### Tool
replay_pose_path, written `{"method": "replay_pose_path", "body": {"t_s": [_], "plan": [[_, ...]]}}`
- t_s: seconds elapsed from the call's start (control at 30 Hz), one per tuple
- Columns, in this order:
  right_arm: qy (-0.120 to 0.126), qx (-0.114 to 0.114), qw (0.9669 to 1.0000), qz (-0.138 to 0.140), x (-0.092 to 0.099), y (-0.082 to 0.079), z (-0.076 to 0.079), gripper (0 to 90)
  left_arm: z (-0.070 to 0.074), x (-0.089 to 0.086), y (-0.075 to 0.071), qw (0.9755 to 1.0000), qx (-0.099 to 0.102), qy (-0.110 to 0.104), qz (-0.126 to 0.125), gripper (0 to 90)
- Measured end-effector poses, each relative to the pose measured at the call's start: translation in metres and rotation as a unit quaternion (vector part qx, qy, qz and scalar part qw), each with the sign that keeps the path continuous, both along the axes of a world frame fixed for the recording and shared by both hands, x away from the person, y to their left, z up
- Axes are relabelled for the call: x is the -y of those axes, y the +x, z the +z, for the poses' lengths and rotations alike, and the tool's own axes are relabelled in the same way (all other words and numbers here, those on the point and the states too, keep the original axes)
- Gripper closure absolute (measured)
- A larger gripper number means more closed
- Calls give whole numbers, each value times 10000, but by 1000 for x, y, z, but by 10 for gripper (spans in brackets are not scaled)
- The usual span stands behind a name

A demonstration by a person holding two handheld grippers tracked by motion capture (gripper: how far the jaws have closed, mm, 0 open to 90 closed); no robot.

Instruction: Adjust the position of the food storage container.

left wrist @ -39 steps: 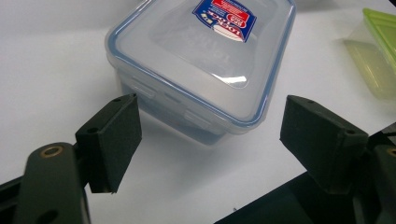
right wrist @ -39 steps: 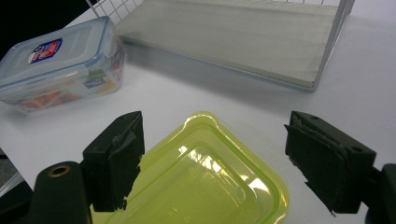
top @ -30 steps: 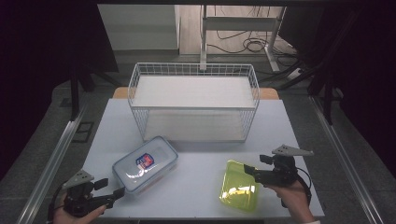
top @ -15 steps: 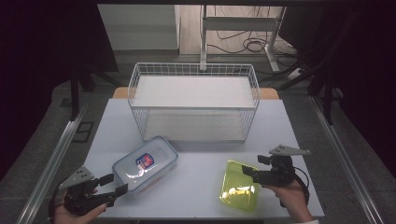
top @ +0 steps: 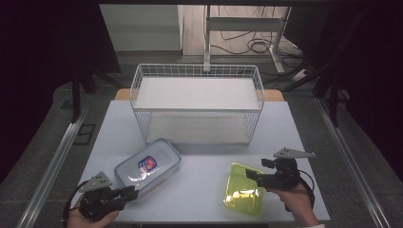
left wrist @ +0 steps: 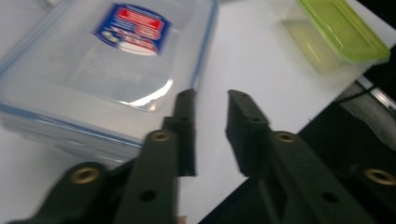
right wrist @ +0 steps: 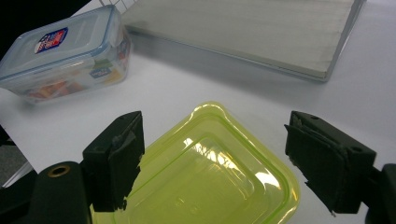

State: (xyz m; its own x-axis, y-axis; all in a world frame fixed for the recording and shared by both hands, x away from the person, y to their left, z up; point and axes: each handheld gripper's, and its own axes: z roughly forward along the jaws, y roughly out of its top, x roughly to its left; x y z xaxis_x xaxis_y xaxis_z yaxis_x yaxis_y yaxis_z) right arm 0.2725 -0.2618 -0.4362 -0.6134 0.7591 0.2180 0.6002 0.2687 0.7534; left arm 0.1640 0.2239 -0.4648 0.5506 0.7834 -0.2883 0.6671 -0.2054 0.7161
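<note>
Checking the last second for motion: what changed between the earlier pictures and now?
The left hand-held gripper moved in toward the clear blue-rimmed container, and its jaws have just been closing, nothing between them. The right hand-held gripper stayed open over the green container. Both containers and the wire basket stayed put.

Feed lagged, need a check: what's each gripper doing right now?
Left gripper: jaws just closing, narrow gap, nothing between them.
Right gripper: open wide over the green container.
</note>
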Motion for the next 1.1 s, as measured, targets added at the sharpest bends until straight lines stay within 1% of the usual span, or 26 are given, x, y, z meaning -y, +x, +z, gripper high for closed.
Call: {"method": "replay_pose_path", "body": {"t_s": [0.1, 0.2, 0.27, 0.33, 0.47, 0.57, 0.77, 0.83, 0.9, 0.93, 1.1], "plan": [[-2, 1, 10000, 24, -1, 0, 0, 198, -8, 12, -3, 9998, -100, 90, -124, 838], [-19, -10, 10000, 69, -2, 0, 1, 198, -16, 25, -6, 9989, -196, 332, -284, 869], [-29, -14, 10000, 88, -3, 0, 0, 198, -20, 31, -5, 9983, -231, 431, -304, 878], [-30, -14, 9999, 95, -3, 0, 0, 198, -22, 33, -4, 9980, -220, 523, -264, 884], [-33, -15, 9999, 112, -4, 0, 0, 198, -26, 29, 0, 9980, -281, 547, -149, 894], [-39, -13, 9999, 110, -4, -1, 0, 198, -30, 28, 3, 9974, -316, 627, -133, 896], [-47, -18, 9999, 114, -4, -1, 0, 198, -33, 26, 6, 9967, -362, 719, -91, 897], [-44, -19, 9999, 114, -4, -1, 0, 198, -34, 22, 8, 9967, -377, 721, -12, 896], [-41, -17, 9999, 114, -3, -1, 0, 198, -35, 18, 10, 9973, -452, 580, -64, 897], [-41, -12, 9999, 116, -3, -1, 0, 198, -35, 18, 10, 9973, -468, 567, -75, 897], [-38, -17, 9999, 106, -3, -1, 1, 198, -35, 16, 11, 9968, -477, 638, -88, 898]]}}
